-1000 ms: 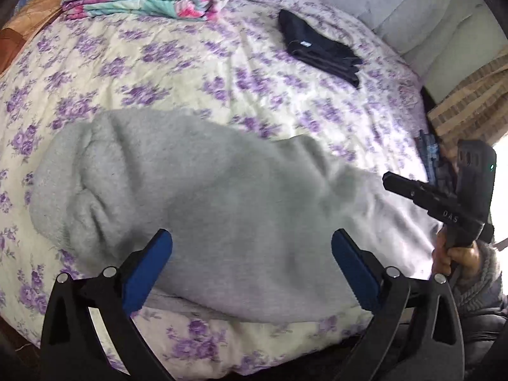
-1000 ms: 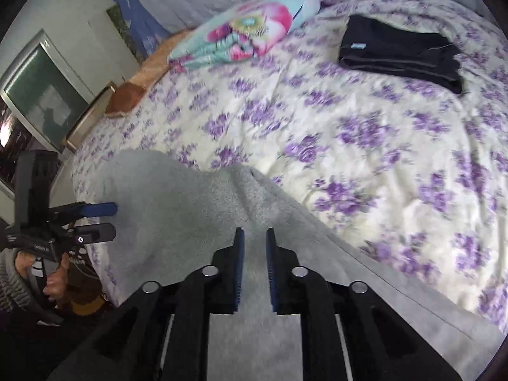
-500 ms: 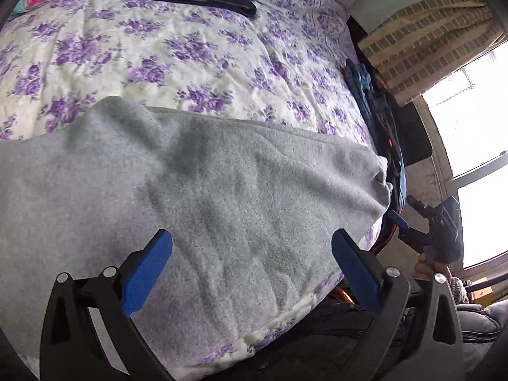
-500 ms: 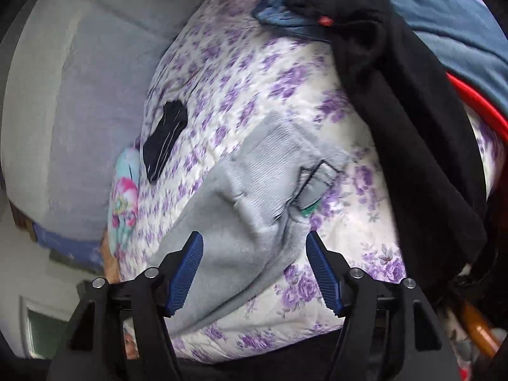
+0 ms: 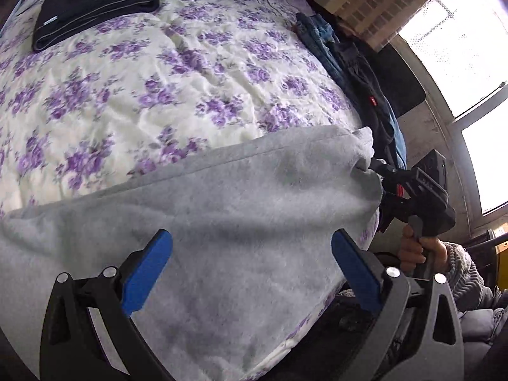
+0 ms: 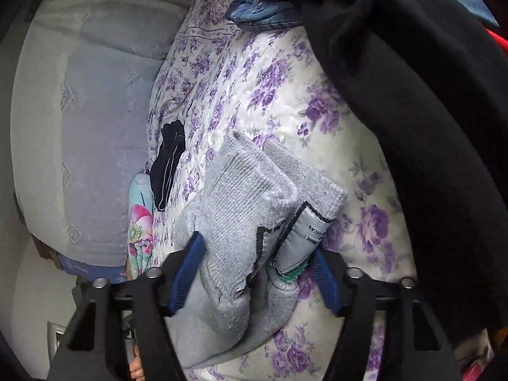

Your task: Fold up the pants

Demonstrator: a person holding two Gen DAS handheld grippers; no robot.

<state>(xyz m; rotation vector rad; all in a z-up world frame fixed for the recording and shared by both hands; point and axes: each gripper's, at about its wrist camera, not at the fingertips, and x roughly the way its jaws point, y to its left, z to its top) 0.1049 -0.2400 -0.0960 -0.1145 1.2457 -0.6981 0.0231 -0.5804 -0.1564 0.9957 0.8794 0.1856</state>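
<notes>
Grey sweatpants (image 5: 241, 203) lie spread across the near edge of the floral bed (image 5: 165, 89). My left gripper (image 5: 250, 270) is open and empty, hovering over the grey fabric. My right gripper (image 6: 257, 273) is open with its jaws on either side of the ribbed waistband (image 6: 241, 197), where a sewn label (image 6: 304, 238) shows. In the left wrist view the right gripper (image 5: 374, 171) sits at the pants' right end beside the bed edge.
Folded black pants (image 5: 92, 6) lie at the far side of the bed. A pile of dark and denim clothes (image 6: 397, 73) hangs at the bed's right edge. A rolled floral blanket (image 6: 139, 222) and grey headboard (image 6: 89, 111) lie beyond.
My right gripper opened, swung to the waistband end and closed in until the waistband lies between its jaws. My left gripper turned right along the pants and stayed open.
</notes>
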